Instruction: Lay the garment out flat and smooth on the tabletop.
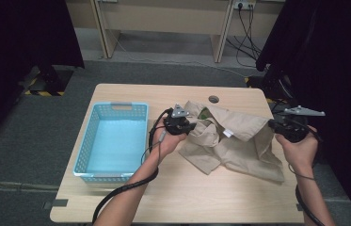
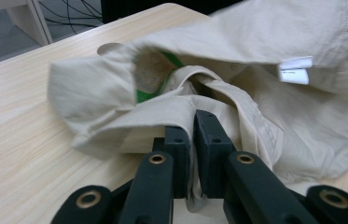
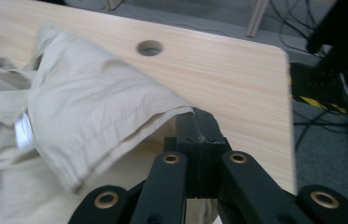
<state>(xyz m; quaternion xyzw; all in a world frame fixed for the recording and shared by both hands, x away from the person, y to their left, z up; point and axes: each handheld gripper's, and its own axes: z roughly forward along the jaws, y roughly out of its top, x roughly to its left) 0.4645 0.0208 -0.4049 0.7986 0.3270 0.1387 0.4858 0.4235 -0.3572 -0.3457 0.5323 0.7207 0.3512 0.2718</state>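
The wooden table (image 1: 187,197) carries everything, and most of its far right half lies under the beige shirt (image 1: 232,141), which is spread loosely between the two grippers with its collar end toward the left one. Out beyond the left gripper's (image 1: 185,126) outer side stands a light blue plastic basket (image 1: 84,155), apart from the shirt.

The left gripper (image 2: 194,122) is clamped on a fold of cloth near the collar; its jaws stand nearly together with the fabric pinched between them, and just ahead of its tips the collar opens onto a green inner band (image 2: 150,93). Farther ahead and to that gripper's right a small white label (image 2: 295,70) is sewn inside the shirt.

The right gripper (image 1: 273,125) holds the opposite edge: its jaws are fully together on a hemmed corner (image 3: 181,112) of the cloth, which runs away from its tips to the left and lifts off the table there.

The shirt looks light, thin and limp, so it will probably sag and fold wherever it is unsupported, and slide easily on the smooth wood. Seams, hems and the collar seem the safest places to grip, since doubled cloth is less likely to slip out of narrow jaws than a single layer.
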